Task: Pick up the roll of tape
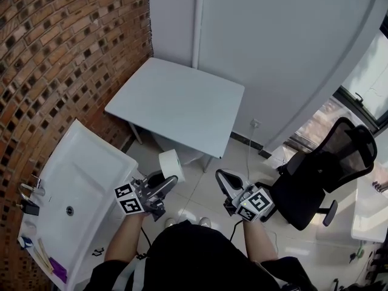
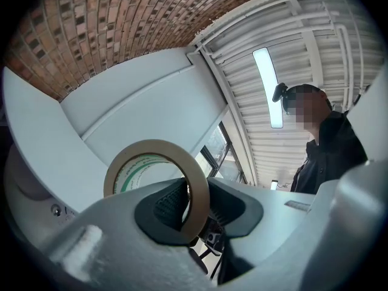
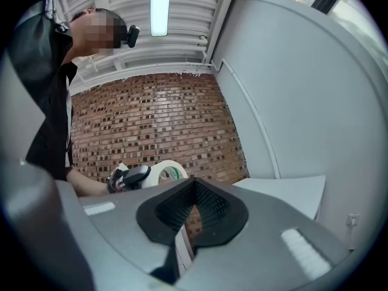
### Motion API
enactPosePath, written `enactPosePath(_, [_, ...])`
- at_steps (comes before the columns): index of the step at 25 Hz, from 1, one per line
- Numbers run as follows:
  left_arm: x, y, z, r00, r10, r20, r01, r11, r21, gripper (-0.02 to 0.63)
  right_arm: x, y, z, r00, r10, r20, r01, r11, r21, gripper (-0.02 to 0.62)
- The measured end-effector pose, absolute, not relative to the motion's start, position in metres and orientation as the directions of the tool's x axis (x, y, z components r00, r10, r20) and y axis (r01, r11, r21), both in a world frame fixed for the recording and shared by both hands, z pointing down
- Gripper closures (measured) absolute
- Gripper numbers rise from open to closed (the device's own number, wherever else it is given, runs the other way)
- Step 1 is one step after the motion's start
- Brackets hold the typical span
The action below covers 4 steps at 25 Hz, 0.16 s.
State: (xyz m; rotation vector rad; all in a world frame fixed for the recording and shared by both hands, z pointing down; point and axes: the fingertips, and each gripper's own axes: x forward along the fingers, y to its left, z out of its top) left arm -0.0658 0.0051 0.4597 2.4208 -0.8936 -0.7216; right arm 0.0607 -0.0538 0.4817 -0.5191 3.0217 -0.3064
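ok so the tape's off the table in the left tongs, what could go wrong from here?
1. The left tongs pinch only one wall of the roll of tape, low on the ring, so it could pivot or slip out.
2. The roll hangs over bare floor, off the table; a slip would likely mean a drop and a roll-away.
3. The right tongs are shut and empty, so no backup.

White table (image 1: pixel 176 105), sink (image 1: pixel 91 156), office chair (image 1: pixel 327 168)
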Motion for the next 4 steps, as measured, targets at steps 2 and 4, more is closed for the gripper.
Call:
enactPosePath(2, [-0.0655, 0.0067, 0.4599, 0.653, -0.69, -0.312, -0.451, -0.685, 0.572, 0.506, 0.0587, -0.0528, 0.483, -0.943, -0.333, -0.025, -0.321, 0.925, -0.204, 0.591])
enactPosePath(4, [-0.0652, 0.0086, 0.4604, 0.655, -0.689, -0.311, -0.451, -0.686, 0.571, 0.506, 0.0567, -0.0514, 0.4841, -0.944, -0.329, -0.025, -0.317, 0.926, -0.205, 0.591])
